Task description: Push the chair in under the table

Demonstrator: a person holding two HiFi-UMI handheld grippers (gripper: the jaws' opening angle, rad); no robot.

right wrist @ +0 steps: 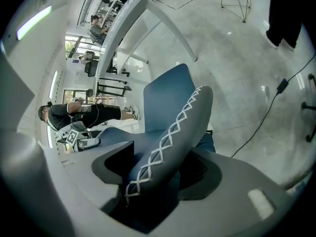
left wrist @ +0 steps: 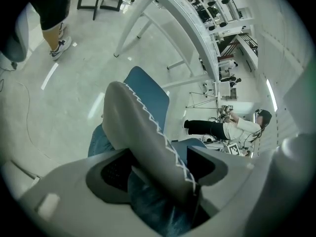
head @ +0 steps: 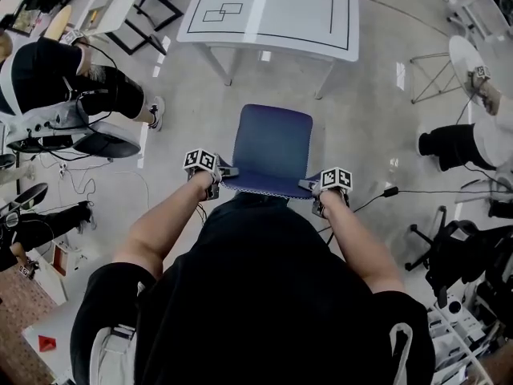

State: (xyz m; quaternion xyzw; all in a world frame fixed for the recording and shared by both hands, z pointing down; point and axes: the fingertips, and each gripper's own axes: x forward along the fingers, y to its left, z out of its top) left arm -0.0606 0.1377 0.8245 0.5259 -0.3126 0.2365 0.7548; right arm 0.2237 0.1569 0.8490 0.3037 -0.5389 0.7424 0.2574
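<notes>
Blue chair (head: 272, 147), top edge laced with white crisscross stitching.

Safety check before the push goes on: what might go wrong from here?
1. The left gripper and right gripper clamp only the padded top edge of the chair; a hard push may tip it or slip the grip.
2. The chair stands short of the table; veering off line, it could strike a table leg.
3. The floor cable on the right might catch a foot.
</notes>
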